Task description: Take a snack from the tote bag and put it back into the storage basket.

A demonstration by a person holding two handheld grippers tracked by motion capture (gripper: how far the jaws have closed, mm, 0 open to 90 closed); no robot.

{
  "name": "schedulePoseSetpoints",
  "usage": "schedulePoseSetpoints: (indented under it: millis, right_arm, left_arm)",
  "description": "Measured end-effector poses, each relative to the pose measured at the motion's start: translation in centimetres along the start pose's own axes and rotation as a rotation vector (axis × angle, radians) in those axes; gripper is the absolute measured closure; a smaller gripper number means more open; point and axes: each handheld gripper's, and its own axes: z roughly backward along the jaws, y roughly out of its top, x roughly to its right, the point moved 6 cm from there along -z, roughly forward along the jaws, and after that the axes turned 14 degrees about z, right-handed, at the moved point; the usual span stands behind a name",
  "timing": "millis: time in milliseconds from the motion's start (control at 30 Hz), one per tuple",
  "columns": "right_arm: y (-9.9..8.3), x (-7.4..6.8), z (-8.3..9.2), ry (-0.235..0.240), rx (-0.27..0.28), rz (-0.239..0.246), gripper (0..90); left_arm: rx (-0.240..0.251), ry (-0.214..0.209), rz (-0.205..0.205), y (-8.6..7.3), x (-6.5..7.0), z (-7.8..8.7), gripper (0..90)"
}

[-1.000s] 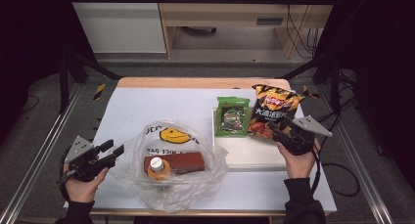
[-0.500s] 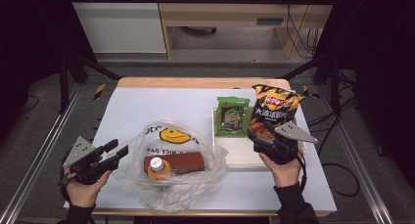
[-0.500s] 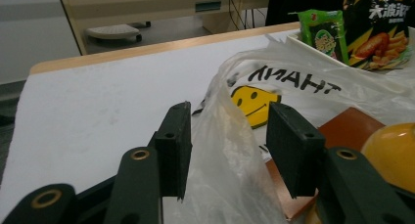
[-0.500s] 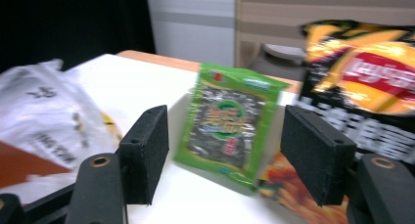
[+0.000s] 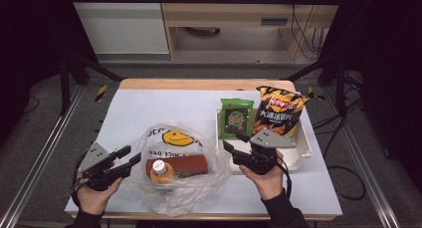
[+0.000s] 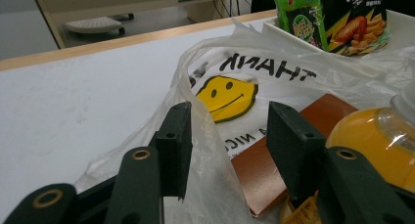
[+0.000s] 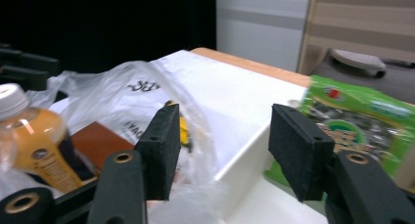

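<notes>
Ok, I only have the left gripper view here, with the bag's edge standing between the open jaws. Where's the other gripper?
Observer: The right gripper is at the plastic bag's right edge, beside the white tray. Its jaws have just been closing, with bag film by one jaw but not pinched.
Operator: My view cuts the bottle's top off. Is it capped?
Observer: Yes, the orange bottle has a white cap on.

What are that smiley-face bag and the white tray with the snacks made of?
The smiley-face bag looks like thin, see-through plastic film: it crinkles, shines, and shows the bottle inside. The white tray seems to be smooth rigid plastic, matte; foam can't be ruled out.
</notes>
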Motion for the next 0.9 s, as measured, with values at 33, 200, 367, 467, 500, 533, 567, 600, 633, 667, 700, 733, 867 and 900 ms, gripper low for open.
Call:
schedulePoseSetpoints:
  millis: [33,200,367,467,500,533,567,600,633,667,700,733,867,900]
  right_arm:
    - [0.0,-0.4,-0.3,0.016,-0.001,0.0,47.8]
    - [-0.2,-2.4,-2.1,0.081,-0.026,0.028,49.2]
    - [-0.3,-3.8,-3.2,0.121,-0.034,0.049,49.4]
    - [-0.9,-4.6,-3.8,0.149,-0.055,0.053,49.4]
    - [-1.1,-4.7,-4.1,0.155,-0.067,0.057,49.5]
    - [-1.3,-4.9,-4.3,0.163,-0.075,0.064,49.6]
    - [-1.5,-5.2,-4.6,0.174,-0.081,0.069,49.6]
    - [-1.7,-5.3,-4.8,0.18,-0.091,0.072,49.6]
    - [-2.0,-5.5,-5.1,0.186,-0.103,0.077,49.7]
    - [-2.3,-5.7,-5.3,0.192,-0.119,0.082,50.0]
    - [-2.5,-5.8,-5.5,0.196,-0.131,0.086,50.0]
    - [-2.8,-5.9,-5.7,0.199,-0.141,0.089,50.3]
    - [-3.8,-6.3,-6.3,0.217,-0.18,0.095,50.7]
    - [-4.1,-6.4,-6.4,0.223,-0.192,0.094,50.6]
  left_arm:
    - [-0.004,0.0,-0.001,-0.1,0.0,-0.2,52.2]
    - [-0.034,0.005,-0.002,-1.0,-0.2,-1.0,52.5]
    - [-0.056,0.011,-0.011,-1.6,-0.3,-1.6,52.4]
    - [-0.07,0.014,-0.009,-2.1,-0.5,-1.8,52.3]
    - [-0.078,0.016,-0.012,-2.3,-0.5,-1.9,52.1]
    - [-0.081,0.016,-0.012,-2.4,-0.6,-1.9,52.0]
    - [-0.085,0.013,-0.012,-2.5,-0.6,-2.0,51.9]
    - [-0.091,0.013,-0.015,-2.7,-0.7,-2.0,51.8]
    - [-0.094,0.013,-0.016,-2.8,-0.7,-2.0,51.6]
    - [-0.099,0.014,-0.018,-2.9,-0.8,-2.0,51.5]
    - [-0.103,0.014,-0.015,-3.1,-0.8,-2.0,51.4]
    - [-0.109,0.014,-0.018,-3.3,-0.9,-2.0,51.3]
    - [-0.132,0.01,-0.017,-4.2,-0.9,-1.9,50.8]
    - [-0.139,0.009,-0.019,-4.4,-0.9,-1.9,50.5]
